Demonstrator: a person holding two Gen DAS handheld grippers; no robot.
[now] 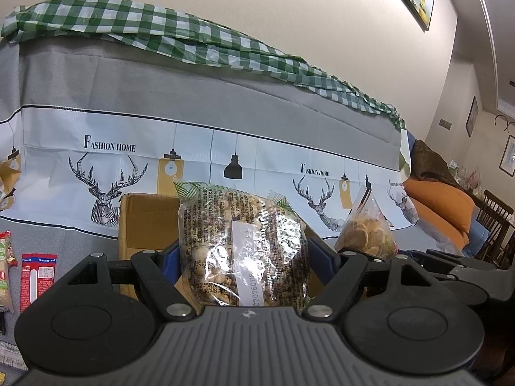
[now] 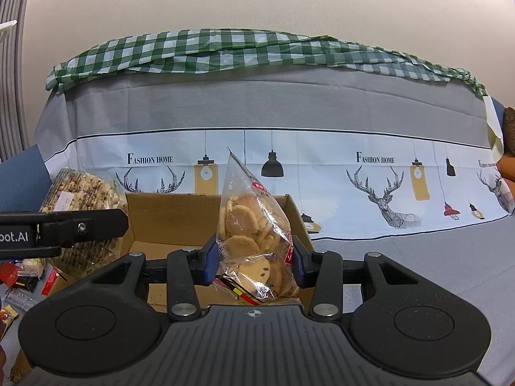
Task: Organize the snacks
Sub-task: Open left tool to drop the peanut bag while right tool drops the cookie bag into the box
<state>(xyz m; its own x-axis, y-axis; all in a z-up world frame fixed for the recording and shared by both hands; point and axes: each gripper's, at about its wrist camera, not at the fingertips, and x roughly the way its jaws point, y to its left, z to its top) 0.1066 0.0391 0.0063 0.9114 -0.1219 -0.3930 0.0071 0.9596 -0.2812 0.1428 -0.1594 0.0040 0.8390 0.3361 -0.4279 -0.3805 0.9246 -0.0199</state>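
The left hand-held gripper [image 1: 243, 259] is gripping a bag of nuts [image 1: 241, 244], its blue pads pressing both sides, and is holding it upright before the cardboard box [image 1: 146, 222]. At its 2 o'clock, the right hand-held gripper [image 2: 254, 259] is clamping a bag of cookies [image 2: 254, 225] over the same box. Red snack packets [image 1: 37, 276] are lying at 9 o'clock on the grey cloth [image 1: 402, 234].
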